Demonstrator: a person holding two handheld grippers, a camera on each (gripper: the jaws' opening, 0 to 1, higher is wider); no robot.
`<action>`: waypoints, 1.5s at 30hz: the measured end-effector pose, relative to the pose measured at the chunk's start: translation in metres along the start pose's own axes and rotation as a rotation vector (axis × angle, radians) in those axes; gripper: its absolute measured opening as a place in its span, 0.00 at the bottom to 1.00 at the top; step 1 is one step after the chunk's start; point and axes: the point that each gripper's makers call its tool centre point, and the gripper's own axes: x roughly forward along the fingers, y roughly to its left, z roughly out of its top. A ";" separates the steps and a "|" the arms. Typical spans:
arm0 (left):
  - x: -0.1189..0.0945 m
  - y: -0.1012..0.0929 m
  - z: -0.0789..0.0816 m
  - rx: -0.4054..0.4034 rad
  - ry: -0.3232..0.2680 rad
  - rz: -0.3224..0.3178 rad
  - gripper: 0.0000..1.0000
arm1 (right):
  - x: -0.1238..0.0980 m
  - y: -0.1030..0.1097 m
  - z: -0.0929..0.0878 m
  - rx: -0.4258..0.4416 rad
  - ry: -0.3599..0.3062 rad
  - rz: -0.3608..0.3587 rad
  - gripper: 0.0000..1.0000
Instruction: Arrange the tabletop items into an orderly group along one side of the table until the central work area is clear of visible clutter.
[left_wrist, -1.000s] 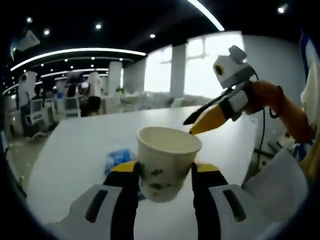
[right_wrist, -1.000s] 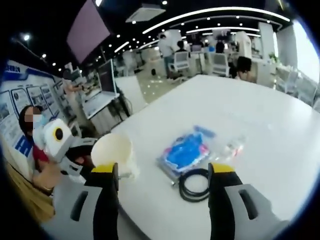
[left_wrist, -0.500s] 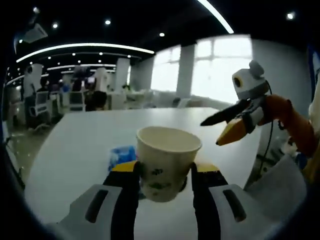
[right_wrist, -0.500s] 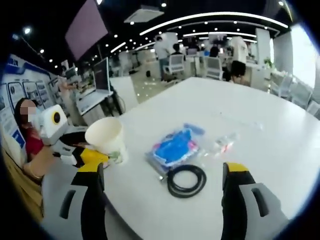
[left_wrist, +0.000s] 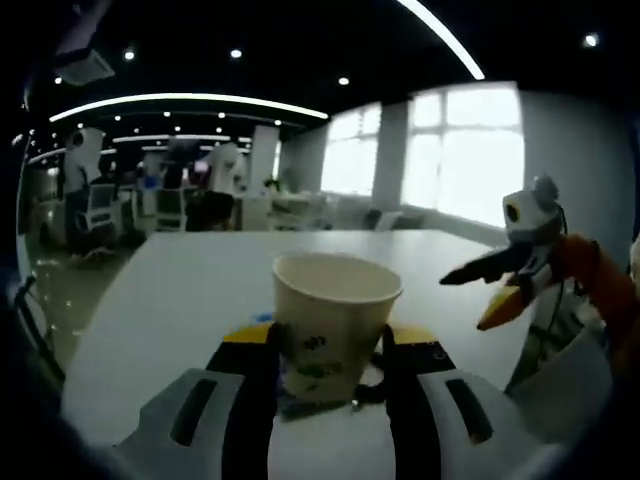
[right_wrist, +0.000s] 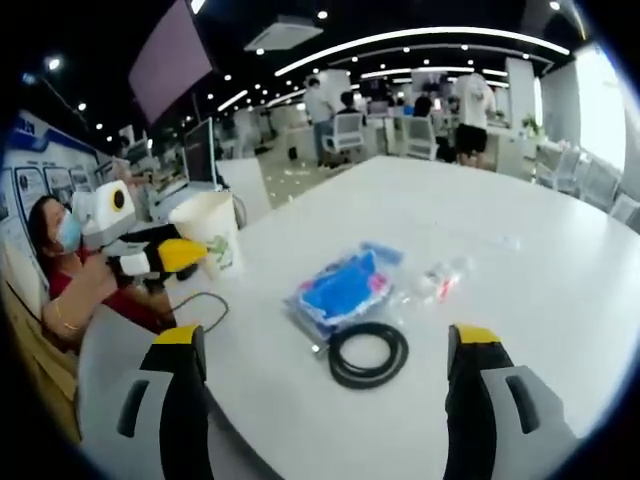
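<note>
My left gripper (left_wrist: 328, 345) is shut on a white paper cup (left_wrist: 335, 312) with a green print, held upright over the white table (left_wrist: 170, 290). In the right gripper view the same cup (right_wrist: 215, 235) hangs at the table's left edge in the left gripper (right_wrist: 185, 257). My right gripper (right_wrist: 325, 340) stands wide open above a black cable coil (right_wrist: 368, 353). Beyond the coil lie a blue packet in a clear bag (right_wrist: 342, 290) and a small clear packet (right_wrist: 440, 280). The right gripper (left_wrist: 465, 300) also appears at the right of the left gripper view, jaws apart.
A thin black wire loop (right_wrist: 205, 305) lies on the table near the cup. A seated person (right_wrist: 70, 275) is at the table's left edge. Office chairs and standing people (right_wrist: 470, 105) are far behind the table.
The right gripper's jaws have opened wider. The cup, still held in the left gripper, now sits farther from the right gripper and the blue packet. Both views have swung.
</note>
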 end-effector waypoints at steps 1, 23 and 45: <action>0.001 0.005 0.003 0.002 -0.005 0.013 0.39 | 0.000 -0.001 -0.002 0.002 0.003 0.000 0.99; 0.027 0.098 0.019 0.088 -0.050 0.142 0.39 | -0.002 -0.023 -0.028 0.053 0.032 -0.038 0.99; 0.117 0.154 0.004 0.049 -0.068 0.147 0.39 | 0.019 -0.045 -0.047 0.113 0.071 -0.062 0.99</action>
